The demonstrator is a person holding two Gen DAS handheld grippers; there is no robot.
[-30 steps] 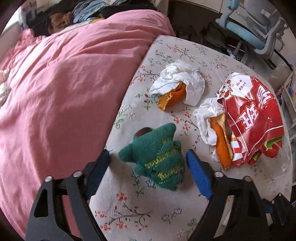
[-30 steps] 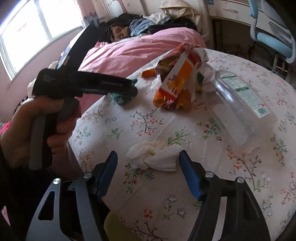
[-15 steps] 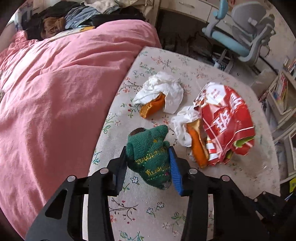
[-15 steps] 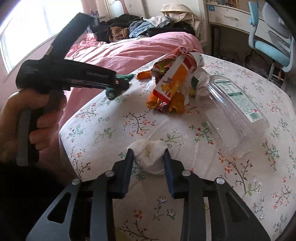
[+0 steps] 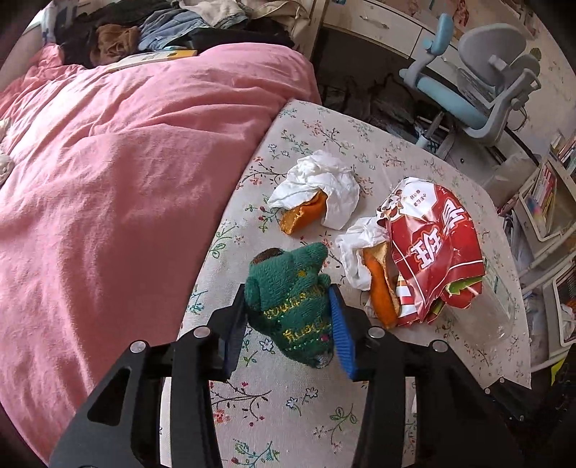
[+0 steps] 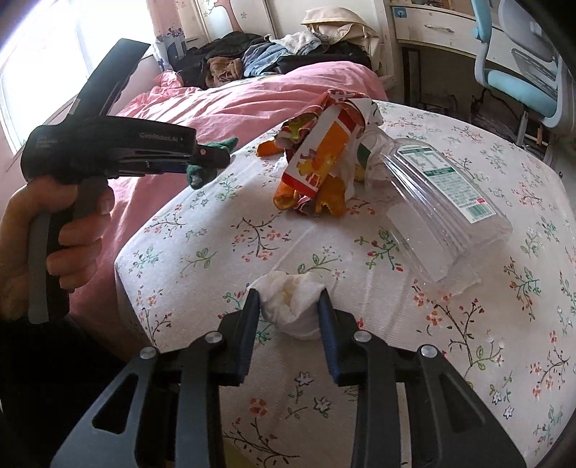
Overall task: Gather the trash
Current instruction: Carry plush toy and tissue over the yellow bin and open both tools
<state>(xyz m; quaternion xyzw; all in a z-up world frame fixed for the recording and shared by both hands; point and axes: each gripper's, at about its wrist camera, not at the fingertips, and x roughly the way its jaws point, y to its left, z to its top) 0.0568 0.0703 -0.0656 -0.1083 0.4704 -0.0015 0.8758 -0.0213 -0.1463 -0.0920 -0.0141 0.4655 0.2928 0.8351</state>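
My left gripper point(image 5: 288, 316) is shut on a green knitted sock-like cloth point(image 5: 291, 302) and holds it just above the floral tablecloth point(image 5: 288, 414). It also shows in the right wrist view point(image 6: 205, 165). My right gripper point(image 6: 289, 313) is shut on a crumpled white tissue point(image 6: 291, 306) near the table's front edge. On the table lie a red snack bag point(image 5: 432, 248), white tissues with orange peel point(image 5: 316, 194), and a clear plastic container point(image 6: 442, 208).
A bed with a pink quilt point(image 5: 118, 172) borders the table on the left, with clothes piled at its far end point(image 5: 151, 28). A blue-grey desk chair point(image 5: 486, 79) and shelves point(image 5: 547, 201) stand beyond the table.
Both grippers closed from open: the left onto the green cloth, the right onto the white tissue. Both have since lifted slightly with their loads.
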